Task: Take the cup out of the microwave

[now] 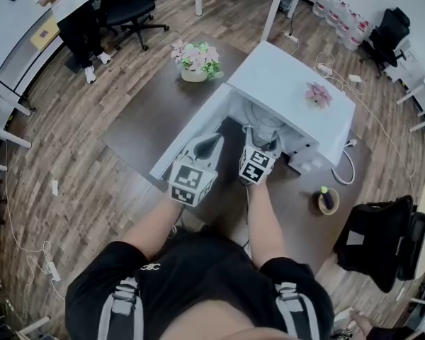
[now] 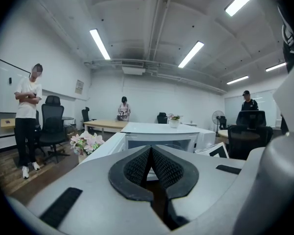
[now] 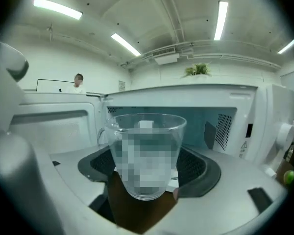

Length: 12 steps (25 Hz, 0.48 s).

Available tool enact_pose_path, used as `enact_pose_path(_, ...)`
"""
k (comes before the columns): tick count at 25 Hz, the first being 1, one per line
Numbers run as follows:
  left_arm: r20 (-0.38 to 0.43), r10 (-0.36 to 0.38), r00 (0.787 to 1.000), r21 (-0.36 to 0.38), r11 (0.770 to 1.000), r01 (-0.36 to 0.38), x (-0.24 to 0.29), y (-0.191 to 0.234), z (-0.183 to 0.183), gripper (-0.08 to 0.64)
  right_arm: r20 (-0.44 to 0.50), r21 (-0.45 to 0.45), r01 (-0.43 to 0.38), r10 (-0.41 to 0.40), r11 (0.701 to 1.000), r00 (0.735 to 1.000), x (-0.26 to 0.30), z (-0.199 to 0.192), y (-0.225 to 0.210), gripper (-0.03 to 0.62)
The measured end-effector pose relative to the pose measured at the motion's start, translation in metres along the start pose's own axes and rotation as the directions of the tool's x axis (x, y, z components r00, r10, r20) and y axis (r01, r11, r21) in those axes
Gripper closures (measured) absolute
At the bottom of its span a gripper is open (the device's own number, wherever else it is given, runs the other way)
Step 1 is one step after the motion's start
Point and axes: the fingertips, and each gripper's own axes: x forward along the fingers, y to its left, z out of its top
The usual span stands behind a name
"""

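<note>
The right tool stands fairly wide, its two dark pads pressing on either side of the cup, which it holds upright. The left tool is closed, its ribbed pads meeting at the tips with nothing between them. In the head view it sits just beside the right one, in front of the open door.

The microwave is white and stands on a dark brown counter. Its door is swung out to the left, and a small pink flower lies on its top. In the right gripper view the lit cavity opens straight behind the cup, with the door panel to the left. Nothing stands between the cup and the tool.

A pot of pink flowers sits on the counter beyond the door. A small round dish is near the microwave's right side. A person stands beside a black office chair on the wooden floor, well apart from the counter.

The cup is clear glass, tapering toward its base, with a handle on its left side in the right gripper view. It is just outside the microwave's mouth, and brown counter shows below its base.
</note>
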Motion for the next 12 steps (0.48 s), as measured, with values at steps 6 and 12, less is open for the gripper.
enact_pose_path(6,0.052,-0.042,0.998,0.014,0.999,0.042,-0.016,-0.002,0.024,0.566,0.065,0.016,-0.018,0.017,1.0,0.998,-0.053,0.045,0.009,0.219)
enact_pose_path(12,0.085,-0.084,0.993,0.024,0.996,0.082,-0.026,-0.006,0.039,0.566,0.164,0.041,-0.013,0.006,0.999,0.986,-0.105,0.107,0.012,0.221)
